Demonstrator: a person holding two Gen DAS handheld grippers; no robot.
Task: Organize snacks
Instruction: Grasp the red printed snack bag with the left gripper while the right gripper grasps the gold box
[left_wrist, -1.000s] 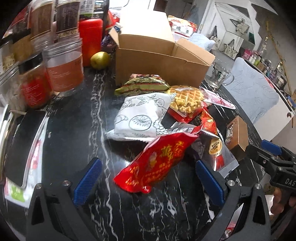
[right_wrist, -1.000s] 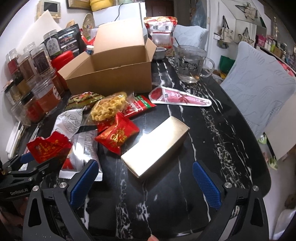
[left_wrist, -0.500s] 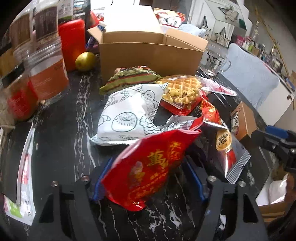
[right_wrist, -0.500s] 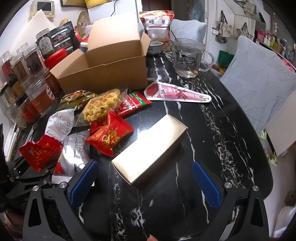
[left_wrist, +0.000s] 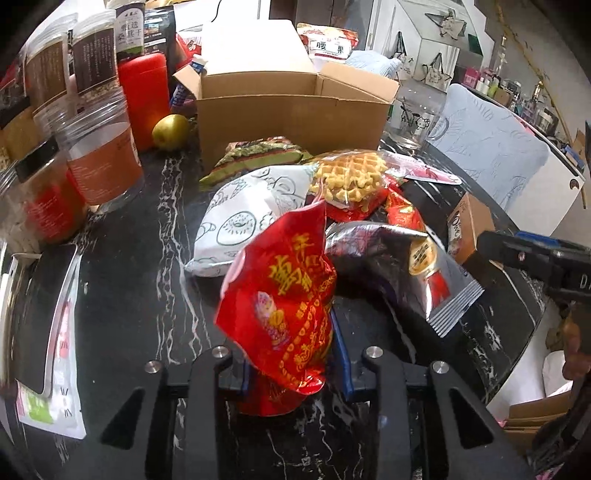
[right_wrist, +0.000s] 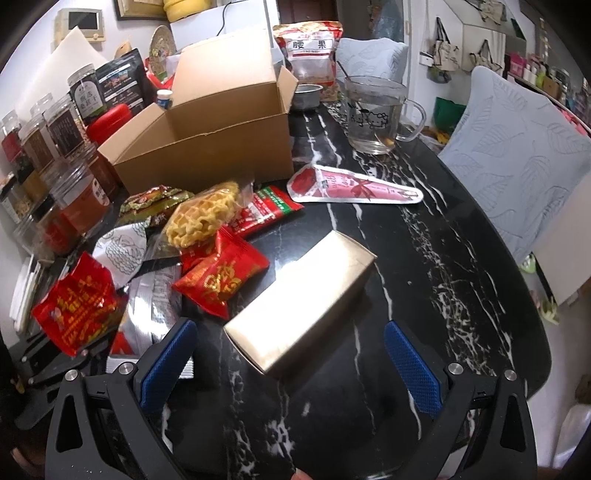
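The red snack packet (left_wrist: 284, 295) with gold lettering stands up between the blue pads of the left gripper (left_wrist: 295, 365), its lower end crumpled where the jaws are closing onto it and its top leaning over the pile; in the right wrist view the same packet (right_wrist: 79, 306) is seen lifted at the near left edge of the heap. Right behind it lie a silver foil packet (left_wrist: 413, 273) and a white bag printed with line drawings (left_wrist: 243, 218), then a clear-wrapped waffle (left_wrist: 349, 177) resting on a smaller red packet (right_wrist: 221, 277), and a green and brown packet (left_wrist: 258, 157) against the front wall of the open cardboard box (left_wrist: 291, 114). All of this sits on a black marble table (right_wrist: 424, 258). The right gripper (right_wrist: 288, 362) hangs with its jaws spread wide and nothing in them, above the near end of a gold box (right_wrist: 299, 302) that lies flat, apart from the pile. Beyond it is a pink cone-shaped packet (right_wrist: 354, 188), and further back a glass mug (right_wrist: 373, 114). Jars (left_wrist: 99, 147) with labels line the left edge, with a red canister (left_wrist: 142, 96) and a yellow-green fruit (left_wrist: 170, 131) beside the box
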